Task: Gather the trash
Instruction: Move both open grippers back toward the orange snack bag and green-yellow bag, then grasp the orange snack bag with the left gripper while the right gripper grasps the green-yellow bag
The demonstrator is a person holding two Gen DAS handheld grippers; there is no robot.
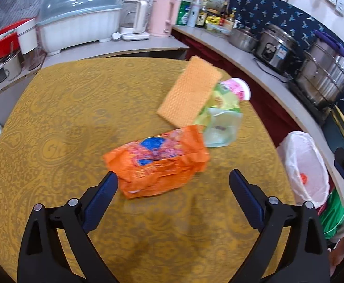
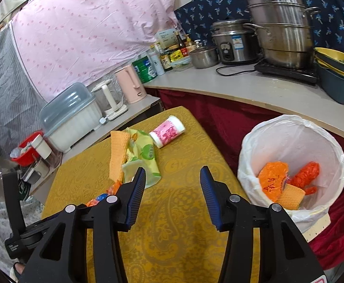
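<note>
Both claws gape empty, left gripper (image 1: 173, 179) poised at the orange wrapper (image 1: 156, 161), right gripper (image 2: 173, 176) idle; bin (image 2: 292, 122) already holds what looks like three scraps; wafer (image 1: 190, 92), green packet (image 2: 143, 153), pink cup (image 2: 167, 131) remain on the table (image 2: 172, 224).

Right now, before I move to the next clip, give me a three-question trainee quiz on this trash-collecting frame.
1. True or false: the left gripper is shut on the orange wrapper.
2. Which lies farthest from the left gripper: A) orange wrapper, B) pink-labelled cup, C) green packet?
3. Fill in: the bin is lined with a ____ bag.

Key: 1 false, its jaws are open; 2 B; 3 white.
</note>
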